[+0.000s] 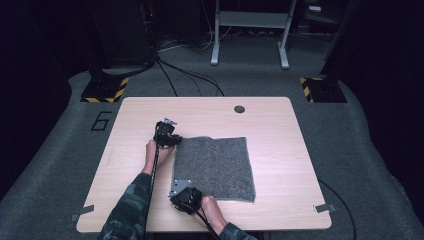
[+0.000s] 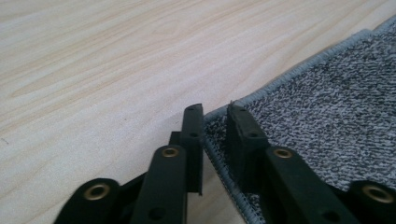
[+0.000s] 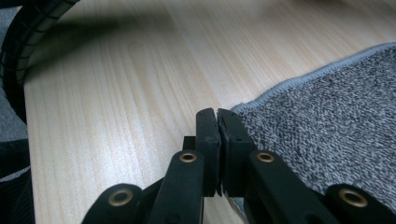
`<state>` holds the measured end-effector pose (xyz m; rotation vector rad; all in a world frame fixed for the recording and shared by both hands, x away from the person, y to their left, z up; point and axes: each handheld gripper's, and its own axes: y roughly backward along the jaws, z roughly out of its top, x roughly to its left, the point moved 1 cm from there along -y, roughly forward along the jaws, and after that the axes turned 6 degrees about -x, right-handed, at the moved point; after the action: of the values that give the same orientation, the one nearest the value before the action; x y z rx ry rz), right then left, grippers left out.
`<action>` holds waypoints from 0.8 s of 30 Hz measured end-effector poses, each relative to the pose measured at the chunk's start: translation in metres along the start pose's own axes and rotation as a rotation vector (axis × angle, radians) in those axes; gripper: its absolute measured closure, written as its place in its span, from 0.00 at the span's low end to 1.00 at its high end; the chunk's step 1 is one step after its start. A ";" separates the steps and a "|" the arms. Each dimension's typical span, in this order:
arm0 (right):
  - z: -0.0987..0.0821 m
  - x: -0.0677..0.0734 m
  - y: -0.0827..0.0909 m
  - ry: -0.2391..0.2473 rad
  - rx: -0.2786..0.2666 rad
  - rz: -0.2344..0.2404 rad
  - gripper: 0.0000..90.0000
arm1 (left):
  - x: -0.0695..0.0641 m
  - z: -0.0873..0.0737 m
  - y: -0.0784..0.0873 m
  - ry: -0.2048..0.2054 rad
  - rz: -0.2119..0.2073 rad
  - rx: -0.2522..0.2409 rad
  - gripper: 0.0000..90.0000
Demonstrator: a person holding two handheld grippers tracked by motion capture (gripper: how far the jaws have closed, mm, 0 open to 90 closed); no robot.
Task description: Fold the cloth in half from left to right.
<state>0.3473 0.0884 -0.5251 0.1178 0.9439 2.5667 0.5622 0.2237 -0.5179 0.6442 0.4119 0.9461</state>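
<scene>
You have both corners of the grey carpet piece (image 1: 212, 167) pinched: left gripper (image 2: 215, 112) at its far corner, right gripper (image 3: 217, 114) at the near one. It lies flat on the table (image 1: 280, 125); lifting or folding remains.

We look down on a light wood-grain table (image 1: 270, 120) with rounded corners, standing on grey carpeted floor (image 1: 350, 130). A square of speckled grey carpet mat (image 1: 215, 167) with a stitched edge lies flat on it, slightly toward the near side. A small dark round cable port (image 1: 239, 109) sits near the far edge. We also see strips of grey tape (image 1: 325, 208) at the two near corners.
</scene>
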 end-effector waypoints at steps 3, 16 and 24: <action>0.000 0.000 0.000 -0.001 -0.005 -0.002 0.98 | -0.001 -0.001 0.000 0.004 0.005 -0.010 0.97; 0.009 -0.001 0.011 0.012 -0.056 0.006 0.98 | 0.003 0.007 0.009 -0.003 0.017 -0.025 0.99; 0.026 0.001 0.019 0.006 -0.114 0.007 0.99 | 0.012 0.022 0.024 -0.023 0.046 -0.035 0.99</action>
<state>0.3453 0.0912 -0.4934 0.0810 0.7978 2.6216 0.5664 0.2366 -0.4861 0.6341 0.3603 0.9865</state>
